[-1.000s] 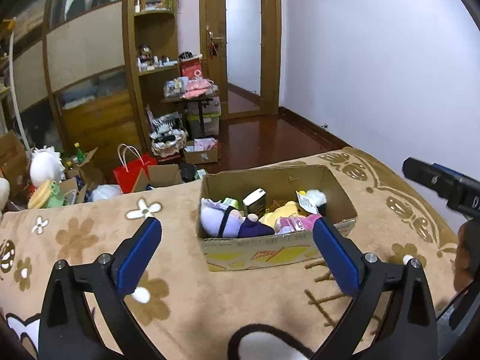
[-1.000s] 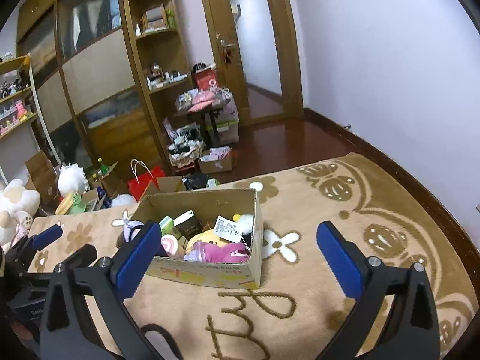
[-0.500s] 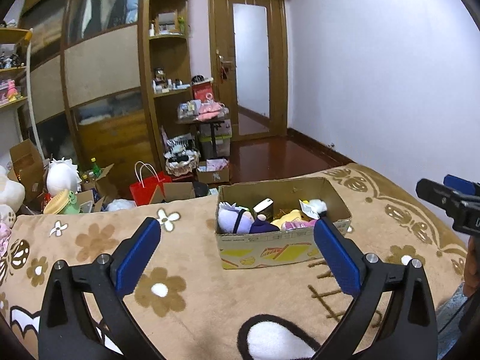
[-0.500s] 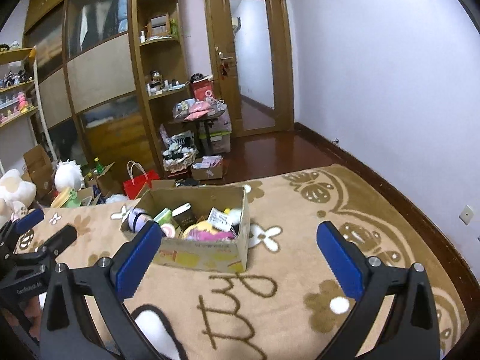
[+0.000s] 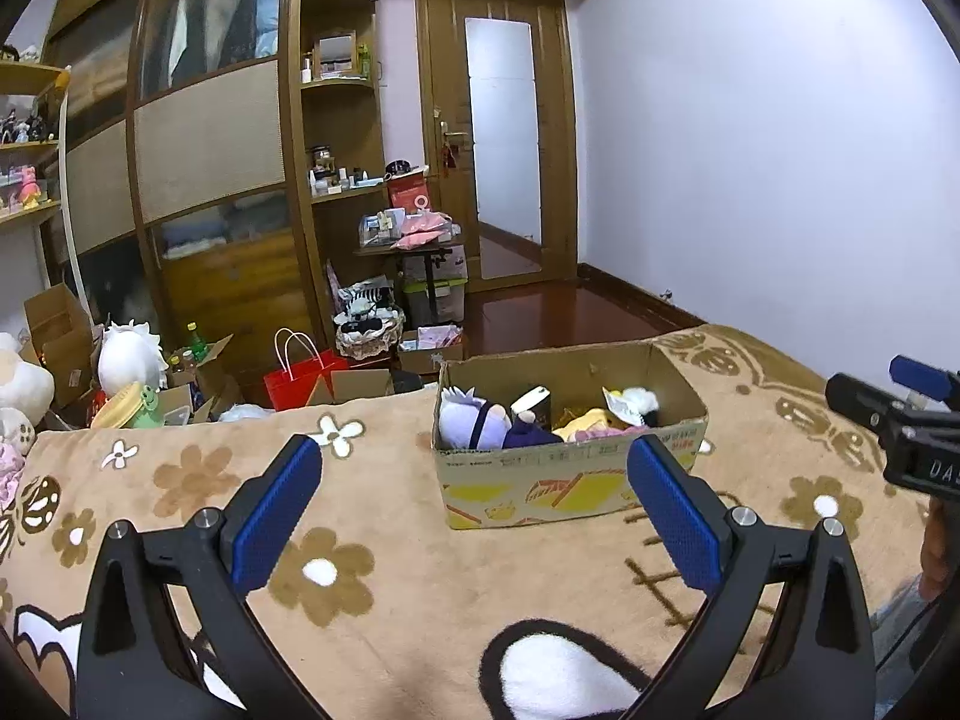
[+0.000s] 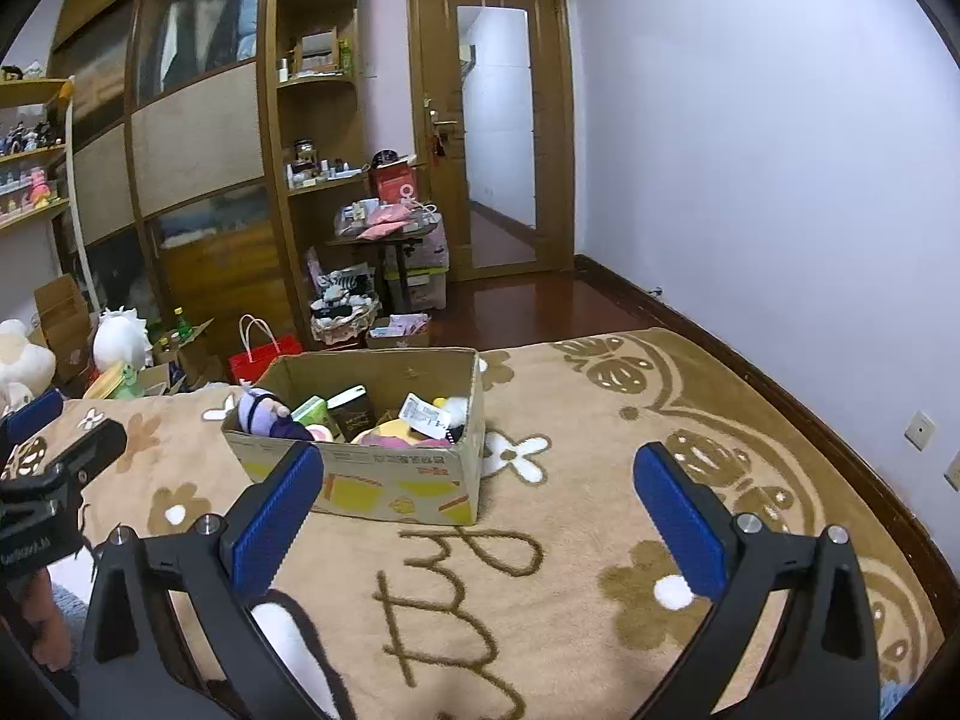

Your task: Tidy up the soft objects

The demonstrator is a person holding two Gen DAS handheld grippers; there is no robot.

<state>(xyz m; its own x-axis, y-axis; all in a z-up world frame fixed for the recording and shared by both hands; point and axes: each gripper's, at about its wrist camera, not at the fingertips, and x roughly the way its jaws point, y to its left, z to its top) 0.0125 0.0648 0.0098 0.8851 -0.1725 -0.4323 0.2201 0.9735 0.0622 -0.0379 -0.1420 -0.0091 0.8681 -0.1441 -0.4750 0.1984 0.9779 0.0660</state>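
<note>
left gripper (image 5: 474, 504) and right gripper (image 6: 477, 513) both spread wide, empty, hovering over the blanket (image 6: 600, 420). box (image 5: 570, 480) of soft toys (image 5: 468, 423) sits toward blanket's far edge, open-topped for sorting.

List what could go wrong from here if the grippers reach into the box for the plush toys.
1. The purple plush lies packed against the dark plush and small cartons, so a grab may snag a neighbour.
2. The cardboard box sits on a soft blanket; a pull might tip or drag it.
3. Both the left gripper and right gripper are open and face the same box, so they could collide.
</note>
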